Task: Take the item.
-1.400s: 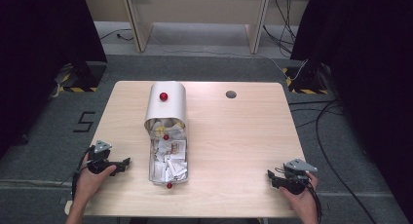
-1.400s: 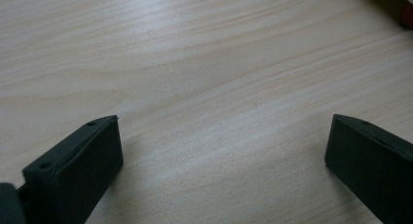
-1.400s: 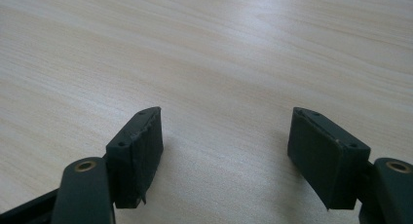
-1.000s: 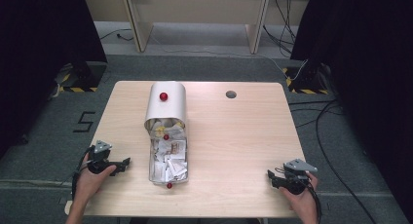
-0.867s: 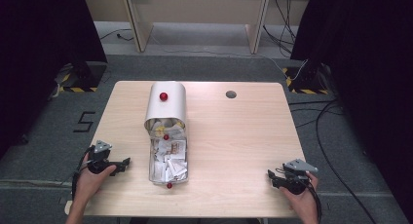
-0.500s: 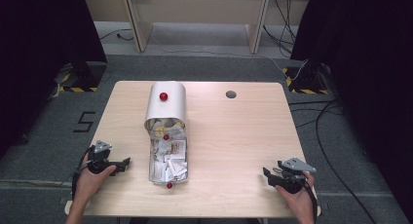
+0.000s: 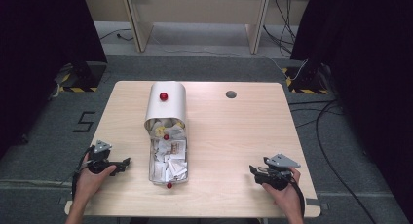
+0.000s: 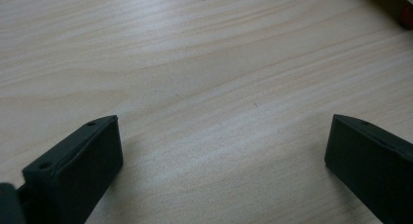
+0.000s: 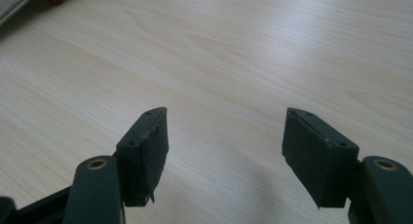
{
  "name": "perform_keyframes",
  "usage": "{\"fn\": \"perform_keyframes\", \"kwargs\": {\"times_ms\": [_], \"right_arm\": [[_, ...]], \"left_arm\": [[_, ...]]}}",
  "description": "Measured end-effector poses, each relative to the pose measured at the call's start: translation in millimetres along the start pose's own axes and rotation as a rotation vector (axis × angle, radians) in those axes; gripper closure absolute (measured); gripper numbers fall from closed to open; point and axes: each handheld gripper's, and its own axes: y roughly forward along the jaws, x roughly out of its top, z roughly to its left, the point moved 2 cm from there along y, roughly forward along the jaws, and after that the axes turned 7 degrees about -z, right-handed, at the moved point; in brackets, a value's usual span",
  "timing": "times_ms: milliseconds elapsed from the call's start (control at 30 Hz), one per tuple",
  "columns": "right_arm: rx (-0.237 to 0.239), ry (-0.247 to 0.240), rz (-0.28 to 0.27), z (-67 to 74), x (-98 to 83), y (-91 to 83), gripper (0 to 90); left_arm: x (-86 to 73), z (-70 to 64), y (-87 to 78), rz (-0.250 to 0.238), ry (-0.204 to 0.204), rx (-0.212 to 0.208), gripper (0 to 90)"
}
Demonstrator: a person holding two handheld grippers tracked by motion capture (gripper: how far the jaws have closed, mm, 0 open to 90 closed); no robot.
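On the tabletop [image 7: 234, 136], the left gripper [image 7: 122, 163] rests near the tray of paper scraps [image 7: 168, 158] — jaws spread, nothing between them. Well apart at the right, the right gripper [image 7: 253, 169] hovers — jaws spread, empty.

The counter [image 7: 234, 136] is made of light wood with soft lines in it. A small round grey hole [image 7: 231, 94] sits near its far edge. A silver bin [image 7: 166, 104] lies on its side on the counter, with a red knob [image 7: 163, 96] on top. A clear tray [image 7: 168, 158] full of crumpled white papers [image 7: 170, 156] lies right in front of the bin's open mouth, touching it. A little red ball [image 7: 169, 185] sits at the tray's near end.
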Motion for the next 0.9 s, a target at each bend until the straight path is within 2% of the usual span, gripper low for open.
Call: {"fn": "perform_keyframes", "kwargs": {"times_ms": [400, 633, 667, 767, 900], "right_arm": [[0.069, -0.056, -0.022, 27.5, 21.9, 12.9, 35.4], [0.135, -0.097, -0.029, 52.8, 32.4, 23.5, 36.6], [0.135, -0.097, -0.029, 52.8, 32.4, 23.5, 36.6], [0.178, -0.113, -0.036, 66.0, 36.6, 28.1, 38.3], [0.205, -0.131, -0.037, 74.0, 38.8, 31.6, 40.0]], "left_arm": [[0.0, 0.0, 0.0, 0.0, 0.0, 0.0, 0.0], [0.0, 0.0, 0.0, 0.0, 0.0, 0.0, 0.0], [0.0, 0.0, 0.0, 0.0, 0.0, 0.0, 0.0], [0.0, 0.0, 0.0, 0.0, 0.0, 0.0, 0.0], [0.0, 0.0, 0.0, 0.0, 0.0, 0.0, 0.0]]}}
